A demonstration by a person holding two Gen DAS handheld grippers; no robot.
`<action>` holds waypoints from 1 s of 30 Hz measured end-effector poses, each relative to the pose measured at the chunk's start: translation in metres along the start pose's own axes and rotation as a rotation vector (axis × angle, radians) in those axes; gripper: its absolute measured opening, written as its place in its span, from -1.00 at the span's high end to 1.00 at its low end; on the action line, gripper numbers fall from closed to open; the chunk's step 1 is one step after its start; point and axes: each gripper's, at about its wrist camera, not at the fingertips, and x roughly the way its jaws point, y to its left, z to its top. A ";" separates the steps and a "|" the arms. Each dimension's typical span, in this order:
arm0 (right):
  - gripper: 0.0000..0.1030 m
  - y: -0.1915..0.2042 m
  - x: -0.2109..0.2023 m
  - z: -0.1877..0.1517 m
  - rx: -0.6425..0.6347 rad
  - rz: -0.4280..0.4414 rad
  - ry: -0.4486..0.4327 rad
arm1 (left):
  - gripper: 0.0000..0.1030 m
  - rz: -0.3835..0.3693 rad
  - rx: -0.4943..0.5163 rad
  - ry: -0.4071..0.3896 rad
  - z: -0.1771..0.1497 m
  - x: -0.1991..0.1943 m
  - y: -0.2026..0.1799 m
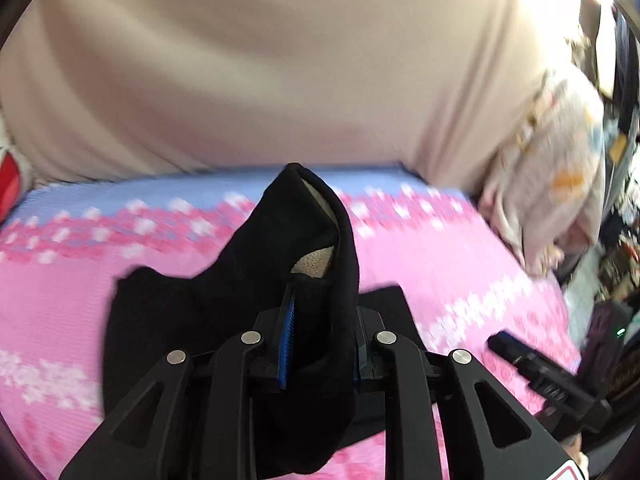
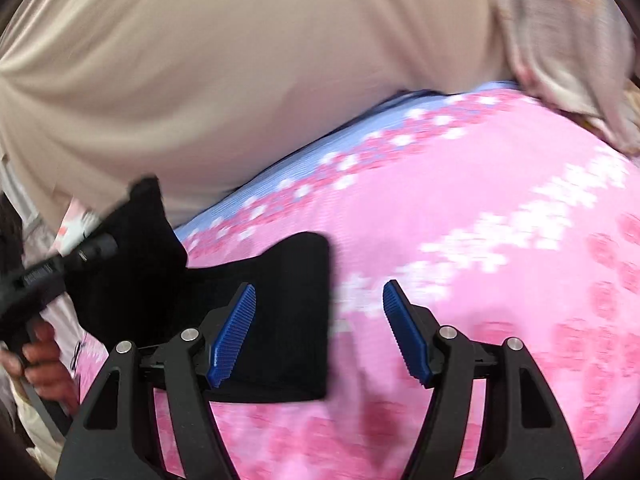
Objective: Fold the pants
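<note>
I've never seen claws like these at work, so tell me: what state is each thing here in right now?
Left claw: shut on the black pants, holding a bunch of them up.
Right claw: open, empty, hovering above the blanket.
Black pants: partly lifted, the rest lying flat on the blanket.
Pink floral blanket: spread out under the pants.
Beige sheet: draped behind, wrinkled.

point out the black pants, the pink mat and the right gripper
black pants (image 1: 288, 232), left wrist view, on the lifted fold above the fingers
pink mat (image 2: 460, 208), right wrist view, on a bare pink stretch
right gripper (image 2: 320, 332), right wrist view, midway between the open blue fingertips
</note>
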 end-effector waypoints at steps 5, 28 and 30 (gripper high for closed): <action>-0.25 -0.044 -0.018 -0.004 0.058 -0.030 -0.020 | 0.66 0.053 0.064 0.048 -0.013 0.040 -0.049; -0.67 0.032 0.049 0.014 -0.144 0.316 0.199 | -0.46 0.326 0.045 -0.020 -0.013 -0.016 -0.013; -0.67 0.046 0.072 0.019 -0.168 0.321 0.226 | -0.46 0.385 -0.004 0.006 -0.015 -0.015 0.015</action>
